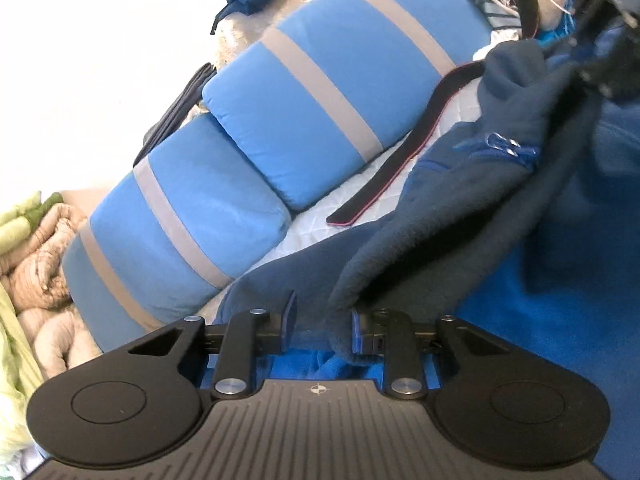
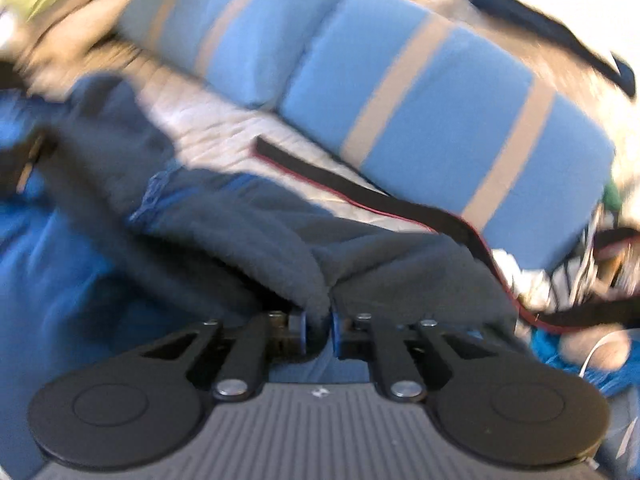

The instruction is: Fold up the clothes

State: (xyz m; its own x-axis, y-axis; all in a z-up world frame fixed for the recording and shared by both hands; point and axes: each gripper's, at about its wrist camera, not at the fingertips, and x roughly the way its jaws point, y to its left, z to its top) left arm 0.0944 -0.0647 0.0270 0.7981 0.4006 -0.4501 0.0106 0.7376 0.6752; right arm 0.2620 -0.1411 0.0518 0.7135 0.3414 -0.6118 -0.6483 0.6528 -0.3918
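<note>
Left wrist view: left gripper [image 1: 322,322], jaws partly apart, fleece edge lying between them against the right-hand finger; grip unconfirmed. Dark blue fleece jacket [image 1: 460,208] draped over bright blue blanket [image 1: 540,312]. White quilted bed cover [image 1: 312,236]; two blue pillows with grey stripes [image 1: 304,92]; black strap with red edging [image 1: 404,152]. Beige bedding [image 1: 44,248] bunched at left.

Right wrist view, blurred: right gripper [image 2: 320,328], jaws nearly closed, pinching a fleece fold; same pillows [image 2: 420,104] behind.
</note>
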